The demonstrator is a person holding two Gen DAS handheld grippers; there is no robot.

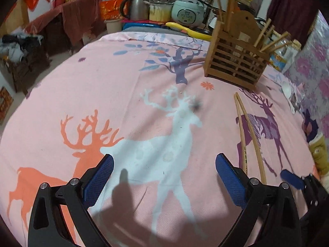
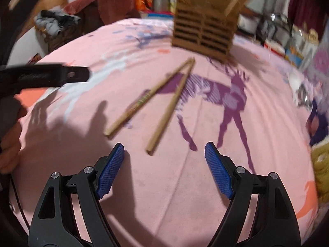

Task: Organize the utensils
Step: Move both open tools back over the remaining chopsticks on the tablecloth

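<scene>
Two wooden chopsticks lie in a V on the pink deer-print cloth, tips meeting toward a slatted wooden utensil holder. The holder stands at the back right and holds several chopsticks. My right gripper is open and empty, just short of the near ends of the chopsticks. My left gripper is open and empty over the white deer, with the chopsticks to its right. The right gripper's blue pad shows at the left view's lower right.
A white spoon and a metal one lie at the right edge by a floral wall. A rice cooker, kettle, pot and yellow ladle crowd the far edge. A yellow plush object sits at the right.
</scene>
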